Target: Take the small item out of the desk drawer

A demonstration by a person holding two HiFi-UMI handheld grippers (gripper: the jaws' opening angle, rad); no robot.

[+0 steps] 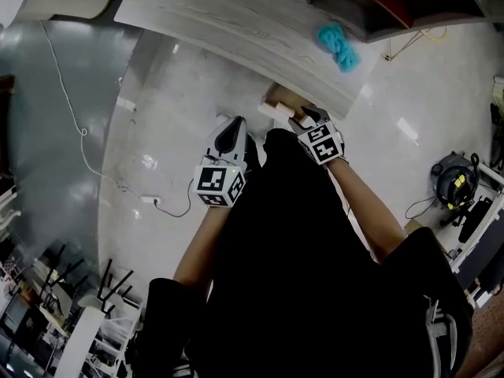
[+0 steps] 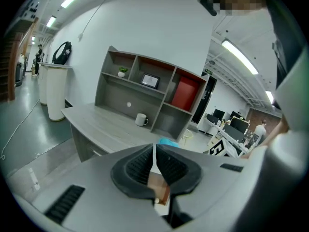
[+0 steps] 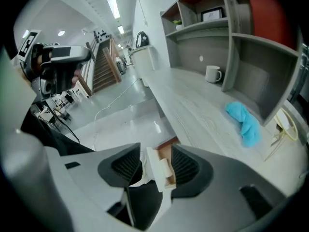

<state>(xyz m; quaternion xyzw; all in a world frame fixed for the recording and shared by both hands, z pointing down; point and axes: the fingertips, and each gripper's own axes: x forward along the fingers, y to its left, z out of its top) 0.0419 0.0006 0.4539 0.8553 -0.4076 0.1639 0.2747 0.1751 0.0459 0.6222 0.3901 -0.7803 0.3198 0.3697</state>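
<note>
The drawer [image 1: 277, 99] stands pulled out from under the near edge of the surface [image 1: 236, 22], its pale front panel [image 3: 153, 170] toward the person and its brown inside behind that.

The right tongs [image 3: 155, 166] are open and empty. They tilt steeply down over the drawer, with the front panel showing between the 2 jaws. A short pale block [image 3: 165, 167] lies against the inner side of the panel, running along it. It is probably the small item, though it may be a drawer fitting; the right gripper view is too cramped to say. It sits just ahead of and below the right tongs, nearer the right-hand jaw.

The left tongs [image 2: 154, 154] are closed to a thin slit with nothing in them. In the head view they hang beside the drawer over bare floor, clearly farther from the block than the right tongs.

As I judge it, the right hand is the one to reach in. The jaws would need to span the block across its short side. The front panel is the tight edge and the overhanging lip of the surface limits room above. The blue cloth [image 1: 339, 44] and mug [image 3: 211, 74] lie well clear.
</note>
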